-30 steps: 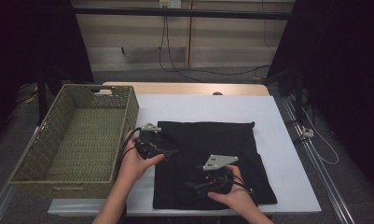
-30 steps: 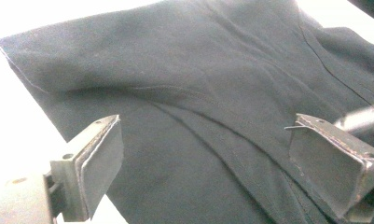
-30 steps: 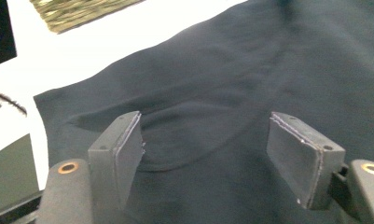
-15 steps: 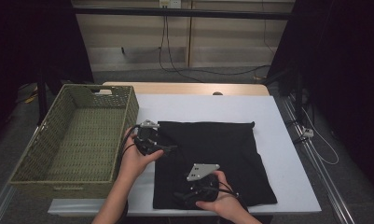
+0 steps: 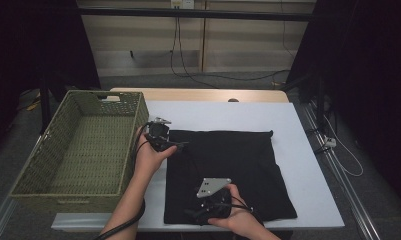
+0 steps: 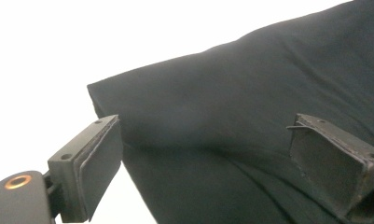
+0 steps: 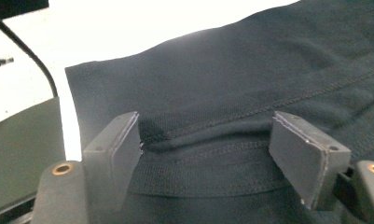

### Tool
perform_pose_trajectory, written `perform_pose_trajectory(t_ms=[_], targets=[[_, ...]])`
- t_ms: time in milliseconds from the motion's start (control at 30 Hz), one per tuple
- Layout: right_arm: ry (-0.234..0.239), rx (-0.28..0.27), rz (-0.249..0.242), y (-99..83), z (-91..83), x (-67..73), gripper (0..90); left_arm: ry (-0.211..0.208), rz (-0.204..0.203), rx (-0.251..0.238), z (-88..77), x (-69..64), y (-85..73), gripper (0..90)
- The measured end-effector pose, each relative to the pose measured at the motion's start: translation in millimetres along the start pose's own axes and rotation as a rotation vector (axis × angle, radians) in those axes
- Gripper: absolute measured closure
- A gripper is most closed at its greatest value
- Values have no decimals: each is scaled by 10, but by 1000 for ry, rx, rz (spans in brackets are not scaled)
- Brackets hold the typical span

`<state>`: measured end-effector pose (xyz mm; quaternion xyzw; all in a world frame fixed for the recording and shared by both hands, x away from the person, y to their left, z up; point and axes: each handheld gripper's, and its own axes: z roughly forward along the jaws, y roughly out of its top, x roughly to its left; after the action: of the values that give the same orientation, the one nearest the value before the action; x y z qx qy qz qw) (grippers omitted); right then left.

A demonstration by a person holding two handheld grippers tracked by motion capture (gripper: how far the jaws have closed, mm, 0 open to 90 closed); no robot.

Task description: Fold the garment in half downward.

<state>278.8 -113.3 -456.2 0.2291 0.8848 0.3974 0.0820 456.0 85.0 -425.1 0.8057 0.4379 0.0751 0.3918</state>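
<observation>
Basket (image 5: 83, 150) first, woven and olive green, sitting at the far left of the white table (image 5: 293, 130) with its long side running away from the person. Just right of its near rim comes the left forearm, angled up from the bottom edge, hand wrapped round the left gripper (image 5: 180, 146), which points level across the table toward the black cloth (image 5: 233, 165). Its tips sit right at the cloth's upper left corner, and in the left gripper view (image 6: 205, 158) the jaws stand wide apart with that corner lying between them, pads not pressing on it. The cloth itself is spread flat in the middle of the table, roughly square, its lower edge running close to the table's near edge. Moving right, the right hand comes in low at the bottom, palm cupped round the right gripper (image 5: 190, 214) with the grey three-cornered plate on top, tips pointing leftward at the cloth's near left part. In the right gripper view (image 7: 205, 140) its jaws are open too, straddling a raised stitched hem fold that lies between the pads without being pinched. Cables (image 5: 180, 55) hang down the wall panel behind the table, well clear of both hands.
</observation>
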Motion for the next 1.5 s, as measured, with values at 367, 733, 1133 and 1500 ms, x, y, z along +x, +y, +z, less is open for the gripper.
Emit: perform_pose_trajectory(t_ms=[367, 733, 1133, 1500], targets=[[14, 15, -27, 24, 34, 10, 197, 27, -27, -22, 102, 117, 66, 107], [-9, -39, 4, 75, -51, -59, 181, 29, -46, -33, 99, 135, 105, 112], [-2, -29, 2, 63, -44, -76, 172, 82, -48, -46, 201, 269, 137, 193], [11, -43, 24, 68, -64, -72, 173, 115, -24, -14, 346, 334, 97, 311]])
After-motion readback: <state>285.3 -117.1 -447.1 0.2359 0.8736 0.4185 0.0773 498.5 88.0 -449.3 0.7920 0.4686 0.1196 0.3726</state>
